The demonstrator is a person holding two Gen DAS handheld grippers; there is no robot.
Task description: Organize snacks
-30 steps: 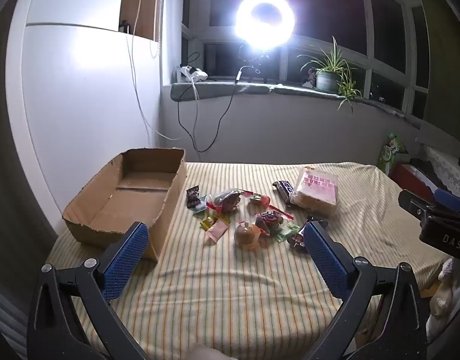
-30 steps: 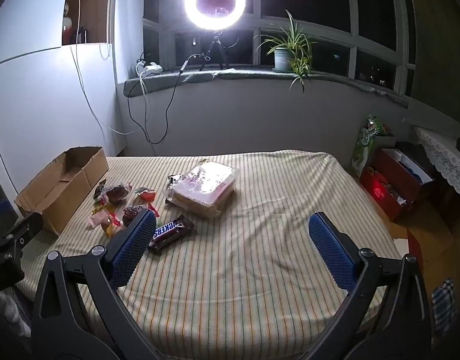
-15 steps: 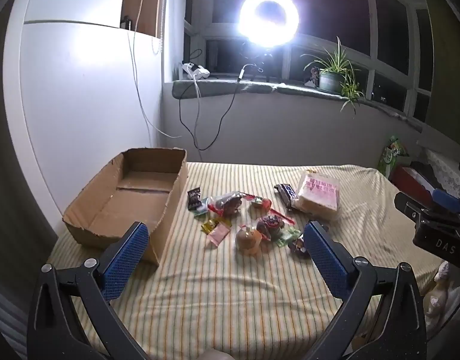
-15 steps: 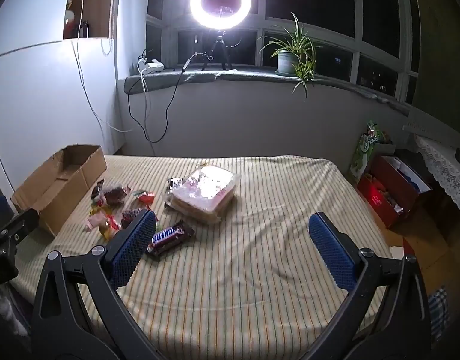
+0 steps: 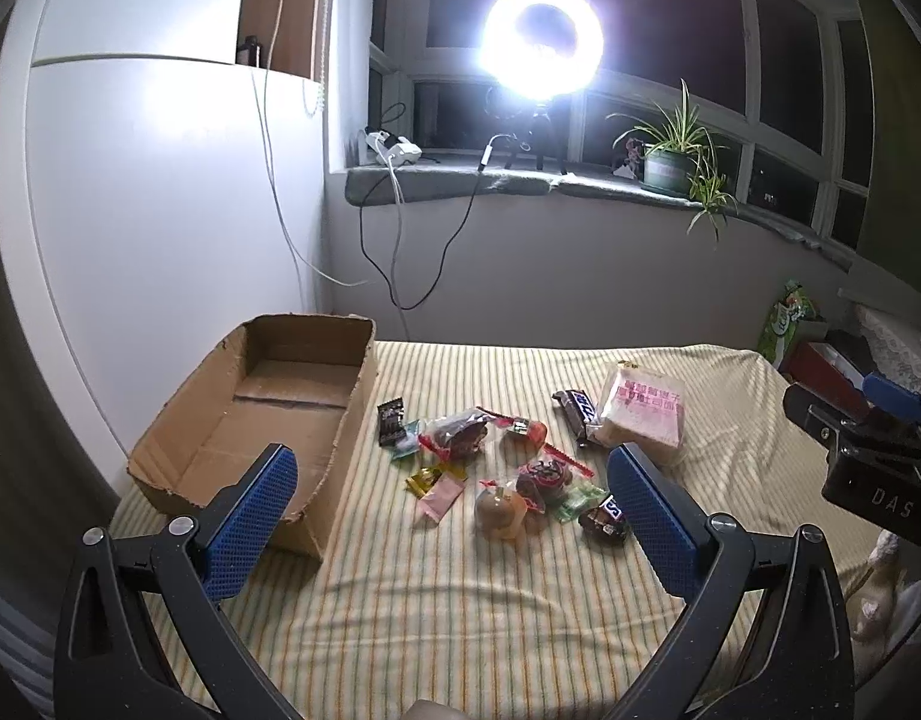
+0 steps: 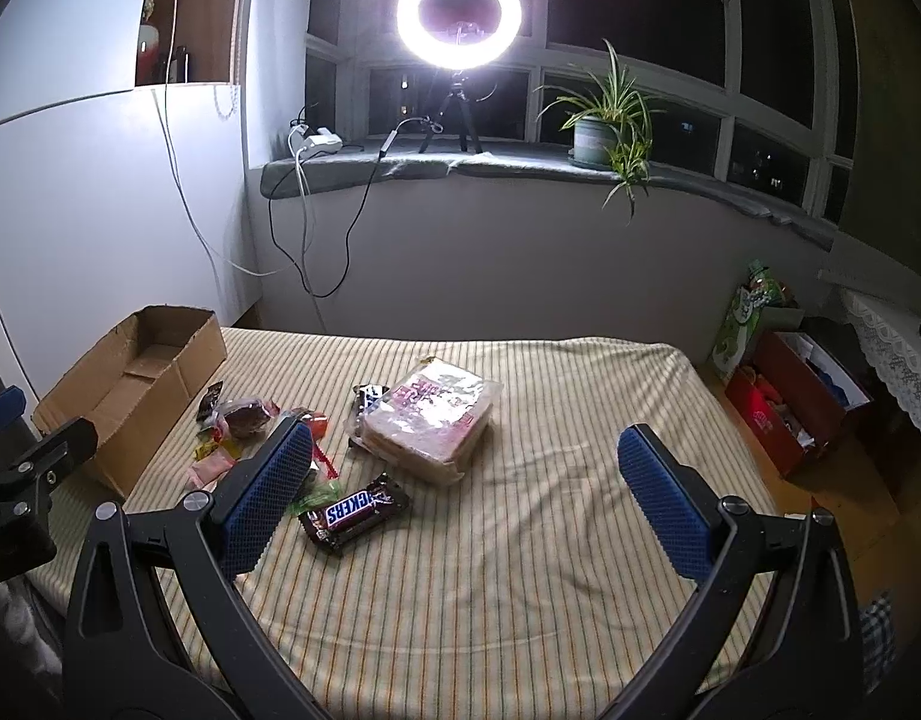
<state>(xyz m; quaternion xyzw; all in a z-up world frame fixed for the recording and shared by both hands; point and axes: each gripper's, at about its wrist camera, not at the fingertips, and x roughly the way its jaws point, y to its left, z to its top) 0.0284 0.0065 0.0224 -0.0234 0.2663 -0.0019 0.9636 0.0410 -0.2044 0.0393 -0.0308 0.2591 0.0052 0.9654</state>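
Note:
An open cardboard box (image 5: 262, 414) (image 6: 130, 384) sits at the left of the striped bed. Several small wrapped snacks (image 5: 496, 468) (image 6: 244, 420) lie beside it. A bagged sandwich pack (image 5: 643, 420) (image 6: 436, 420) lies to their right, with a Snickers bar (image 6: 355, 507) (image 5: 604, 519) in front and another dark bar (image 5: 577, 411) beside the pack. My left gripper (image 5: 454, 516) is open and empty above the bed's near side, facing the snacks. My right gripper (image 6: 466, 498) is open and empty, hovering in front of the Snickers and the sandwich pack.
The striped bedspread (image 6: 550, 540) covers the bed. A white wall (image 5: 160, 210) stands left of the box. A windowsill with a ring light (image 6: 460, 12) and a potted plant (image 6: 604, 126) runs behind. Red boxes and bags (image 6: 784, 384) stand on the floor at right.
Both grippers have pulled back and risen a little, so the snacks and box look smaller and farther away. Both stay open. Nothing on the bed has moved.

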